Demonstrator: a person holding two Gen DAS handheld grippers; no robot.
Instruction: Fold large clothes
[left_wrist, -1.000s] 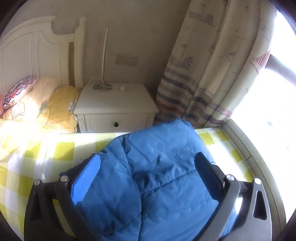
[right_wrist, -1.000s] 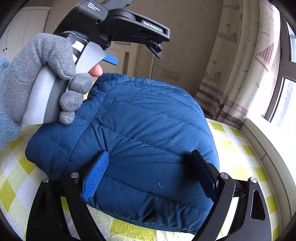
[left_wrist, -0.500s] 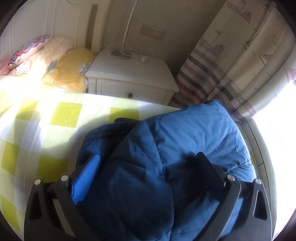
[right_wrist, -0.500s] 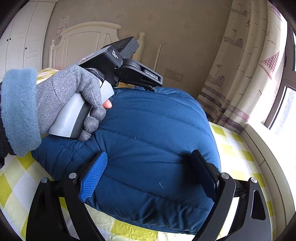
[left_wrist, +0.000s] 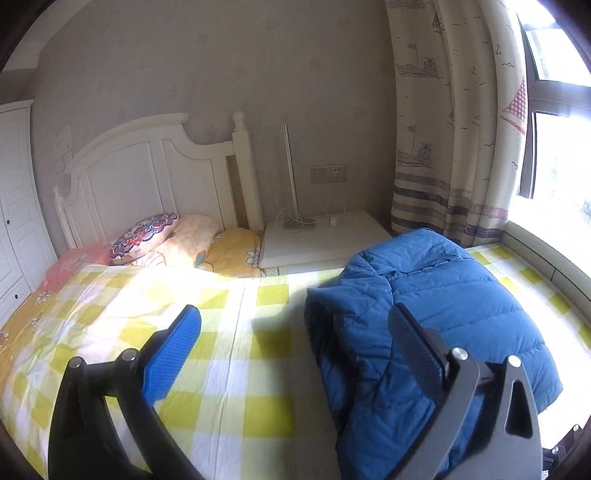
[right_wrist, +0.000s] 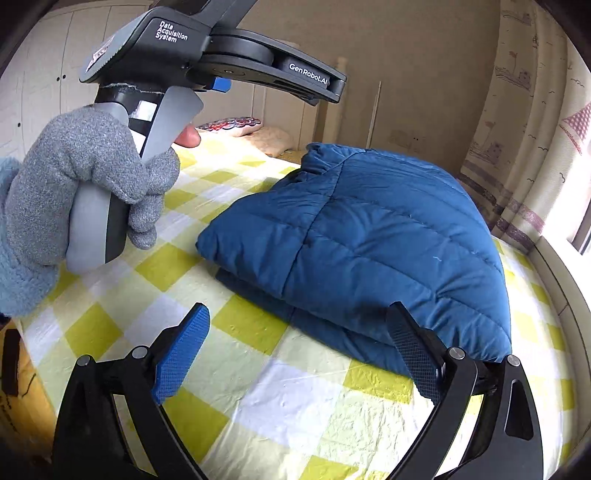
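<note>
Bed (left_wrist: 236, 373) with yellow-checked sheet, near edge cut off. Folded blue puffer jacket (right_wrist: 373, 236) lies on it by the curtain (left_wrist: 454, 122); underside hidden. Left gripper (left_wrist: 295, 343) jaws apart, empty, its right finger overlapping the jacket. Right gripper (right_wrist: 299, 343) apart, empty. Gloved hand (right_wrist: 85, 192) holds the left gripper's handle.

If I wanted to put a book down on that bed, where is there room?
The checked sheet between the pillows and the blue jacket lies bare. The window side is crowded: the jacket fills it.
</note>
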